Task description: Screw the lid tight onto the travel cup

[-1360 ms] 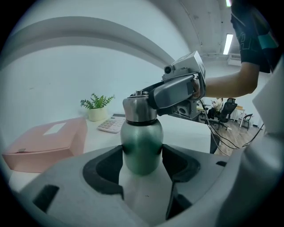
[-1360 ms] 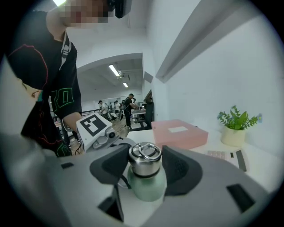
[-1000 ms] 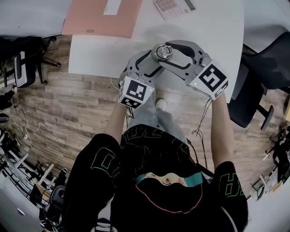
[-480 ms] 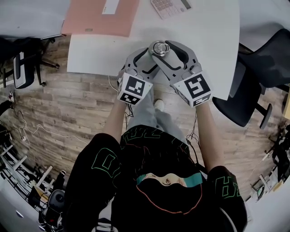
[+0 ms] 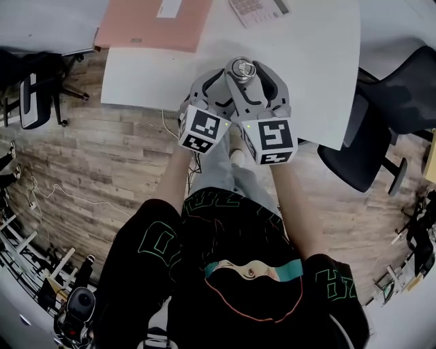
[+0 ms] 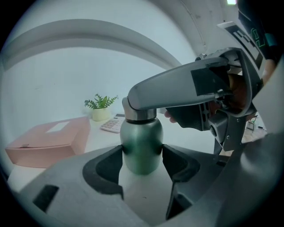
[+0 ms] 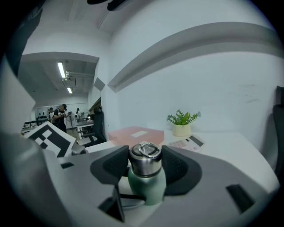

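Note:
The green travel cup [image 6: 142,142] stands upright on the white table [image 5: 306,68] near its front edge. My left gripper [image 6: 142,155] is shut on the cup's green body, a pad pressing each side. The steel lid [image 7: 144,162], with a ring handle on top, sits on the cup's neck. My right gripper [image 7: 144,160] is shut on that lid, its dark pads against both sides. In the head view the lid [image 5: 241,69] shows between both grippers' jaws, and the two marker cubes hang side by side just off the table edge.
A pink flat box [image 5: 153,24] lies at the back left of the table and a calculator [image 5: 259,10] at the back middle. A small potted plant [image 6: 100,107] stands behind the calculator. A dark office chair [image 5: 381,102] is to the table's right.
My right gripper has swung clockwise around the lid, and its marker cube has come left until it is next to the left one. The left gripper and the cup have stayed put.

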The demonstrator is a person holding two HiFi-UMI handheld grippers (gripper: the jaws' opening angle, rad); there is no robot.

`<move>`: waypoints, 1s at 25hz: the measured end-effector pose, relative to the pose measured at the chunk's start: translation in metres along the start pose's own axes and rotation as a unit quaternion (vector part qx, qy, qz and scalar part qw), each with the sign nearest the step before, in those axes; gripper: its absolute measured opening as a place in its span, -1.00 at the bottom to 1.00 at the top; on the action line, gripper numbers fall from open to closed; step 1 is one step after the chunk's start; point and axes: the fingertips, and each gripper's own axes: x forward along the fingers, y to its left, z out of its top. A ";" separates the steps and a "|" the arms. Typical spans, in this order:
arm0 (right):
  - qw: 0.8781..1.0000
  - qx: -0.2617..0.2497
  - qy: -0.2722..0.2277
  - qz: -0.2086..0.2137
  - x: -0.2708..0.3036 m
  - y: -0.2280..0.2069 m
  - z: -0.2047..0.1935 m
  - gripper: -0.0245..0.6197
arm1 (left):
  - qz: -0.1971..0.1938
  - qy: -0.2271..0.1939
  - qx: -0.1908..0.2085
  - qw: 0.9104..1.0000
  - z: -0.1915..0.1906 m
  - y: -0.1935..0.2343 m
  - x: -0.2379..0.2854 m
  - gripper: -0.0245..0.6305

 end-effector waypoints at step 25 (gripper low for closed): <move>0.927 -0.119 0.062 0.350 0.001 0.018 0.004 -0.04 | -0.036 0.002 0.001 0.999 -0.001 -0.002 0.001 -0.04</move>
